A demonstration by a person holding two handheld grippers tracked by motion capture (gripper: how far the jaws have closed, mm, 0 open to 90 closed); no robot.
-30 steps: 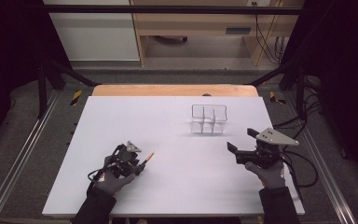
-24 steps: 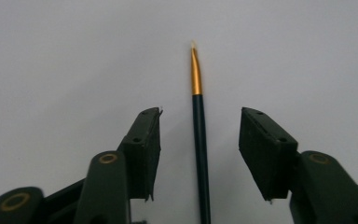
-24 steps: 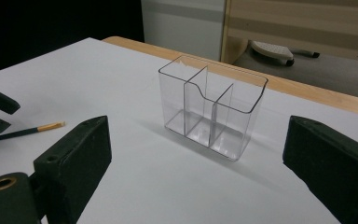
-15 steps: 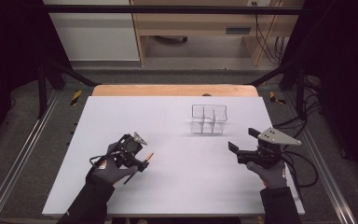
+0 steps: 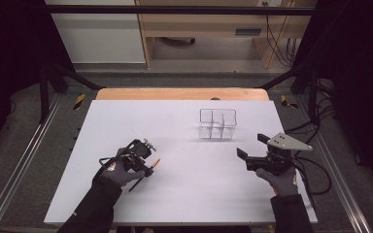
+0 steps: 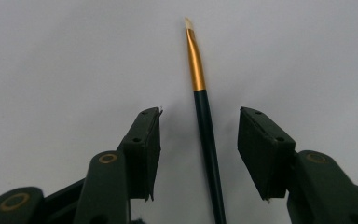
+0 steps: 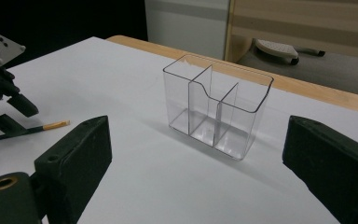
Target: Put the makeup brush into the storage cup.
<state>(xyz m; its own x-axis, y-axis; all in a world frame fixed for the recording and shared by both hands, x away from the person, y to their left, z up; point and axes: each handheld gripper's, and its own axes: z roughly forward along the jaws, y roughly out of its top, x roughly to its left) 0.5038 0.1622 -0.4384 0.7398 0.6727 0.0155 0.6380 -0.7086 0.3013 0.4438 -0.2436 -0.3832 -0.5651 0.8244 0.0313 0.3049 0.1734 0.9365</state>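
A matte white table (image 5: 184, 204) with a wooden far edge sits in a dark-framed room. At the left, the left gripper (image 5: 143, 162) hangs low over a thin paintbrush (image 6: 205, 121) lying flat on the white surface. Its jaws stand spread on either side of the dark green handle, touching neither side. The brush has a gold metal ferrule and a small pale tip, and it looks slender and smooth. This seems to be the pick-up step; the next move calls for closing squarely on the narrow handle. Toward the middle right stands a clear plastic organizer (image 7: 216, 105), upright, empty, split into compartments. At the right, the right gripper (image 5: 245, 159) hovers with its jaws released, facing that organizer.
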